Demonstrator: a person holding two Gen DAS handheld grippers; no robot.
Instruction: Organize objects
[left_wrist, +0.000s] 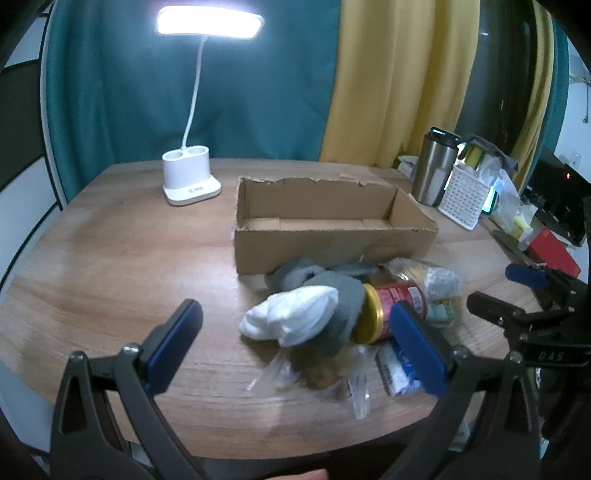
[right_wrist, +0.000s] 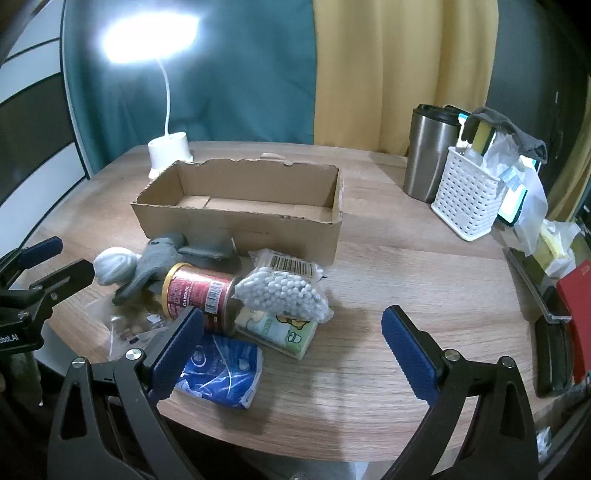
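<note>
An open cardboard box (left_wrist: 332, 236) (right_wrist: 240, 218) stands empty mid-table. In front of it lies a pile: white socks (left_wrist: 291, 321), grey gloves (left_wrist: 343, 295) (right_wrist: 155, 266), a red can with a gold lid (left_wrist: 391, 306) (right_wrist: 199, 291), a bag of cotton swabs (right_wrist: 284, 288), a tissue pack (right_wrist: 277, 332), a blue packet (right_wrist: 221, 373) and a clear bag of snacks (left_wrist: 317, 376). My left gripper (left_wrist: 295, 332) is open above the pile's near side. My right gripper (right_wrist: 291, 339) is open over the pile's right side and the table.
A lit white desk lamp (left_wrist: 190, 177) (right_wrist: 168, 151) stands behind the box. At the right are a steel tumbler (left_wrist: 434, 170) (right_wrist: 428, 151), a white perforated basket (left_wrist: 467, 195) (right_wrist: 469, 195), a red box (left_wrist: 554, 254) and dark devices. The table's front edge (right_wrist: 295, 450) is close.
</note>
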